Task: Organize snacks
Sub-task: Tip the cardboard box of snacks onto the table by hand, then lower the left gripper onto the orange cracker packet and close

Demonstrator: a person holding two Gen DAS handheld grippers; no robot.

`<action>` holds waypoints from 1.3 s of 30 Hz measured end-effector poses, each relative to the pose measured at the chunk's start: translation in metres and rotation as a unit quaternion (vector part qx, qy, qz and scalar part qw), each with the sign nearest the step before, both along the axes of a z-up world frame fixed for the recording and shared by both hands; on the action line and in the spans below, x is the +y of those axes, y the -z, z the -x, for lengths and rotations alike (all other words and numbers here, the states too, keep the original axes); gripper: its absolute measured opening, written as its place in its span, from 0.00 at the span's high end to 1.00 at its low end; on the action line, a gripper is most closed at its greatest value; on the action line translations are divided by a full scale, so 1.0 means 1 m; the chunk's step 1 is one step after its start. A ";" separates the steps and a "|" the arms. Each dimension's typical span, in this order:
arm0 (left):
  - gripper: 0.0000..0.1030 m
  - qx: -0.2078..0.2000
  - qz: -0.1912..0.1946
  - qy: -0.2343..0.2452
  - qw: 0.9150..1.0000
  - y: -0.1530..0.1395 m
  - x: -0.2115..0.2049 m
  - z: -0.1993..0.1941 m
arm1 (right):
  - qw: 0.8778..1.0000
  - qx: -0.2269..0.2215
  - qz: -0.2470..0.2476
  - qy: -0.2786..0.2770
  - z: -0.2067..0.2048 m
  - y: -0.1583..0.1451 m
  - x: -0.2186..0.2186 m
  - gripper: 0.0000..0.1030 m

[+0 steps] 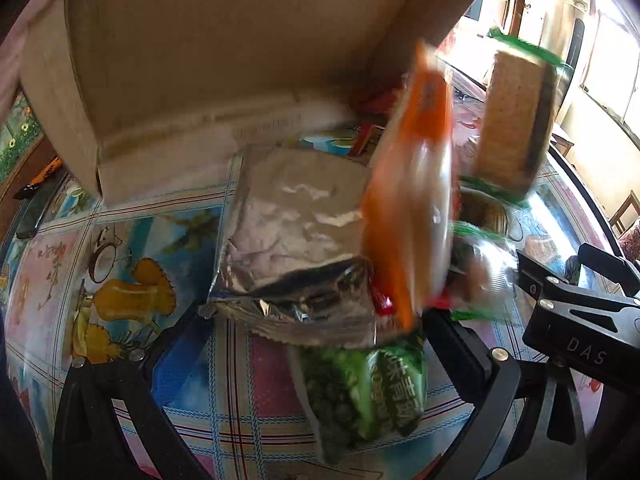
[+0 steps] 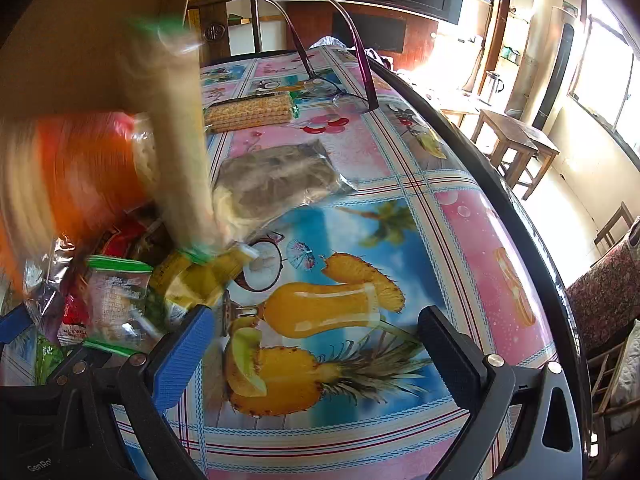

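On the fruit-print vinyl tablecloth (image 2: 460, 184), at 12 o'clock of the left gripper (image 1: 316, 344), a brown cardboard box (image 1: 224, 40) lies tipped with snacks at its mouth. A motion-blurred orange plastic packet (image 1: 408, 200) and a tan wafer pack (image 1: 516, 120) appear airborne; a crinkled silver foil bag (image 1: 292, 232) and a green pea packet (image 1: 372, 392) lie between the left jaws, which stand wide and hold nothing. The right gripper (image 2: 316, 352) is likewise spread and empty. Hazard: falling packs may strike the purple-armed spectacles (image 2: 340, 88) at 12 o'clock or slide off the table edge.
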State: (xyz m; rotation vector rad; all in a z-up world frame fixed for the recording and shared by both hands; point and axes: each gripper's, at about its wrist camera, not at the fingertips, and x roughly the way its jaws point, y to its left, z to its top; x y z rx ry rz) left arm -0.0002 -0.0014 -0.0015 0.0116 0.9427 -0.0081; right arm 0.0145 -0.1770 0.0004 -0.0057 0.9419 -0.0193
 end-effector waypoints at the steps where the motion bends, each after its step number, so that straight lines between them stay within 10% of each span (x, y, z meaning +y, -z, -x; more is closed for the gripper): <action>1: 0.00 0.000 0.000 0.000 1.000 0.000 0.000 -0.001 | 1.000 0.000 0.000 0.000 0.000 0.000 0.000 0.01; 39: 0.00 0.000 0.000 -0.001 1.000 0.001 0.000 0.000 | 1.000 0.000 0.000 0.000 -0.001 0.000 0.000 0.01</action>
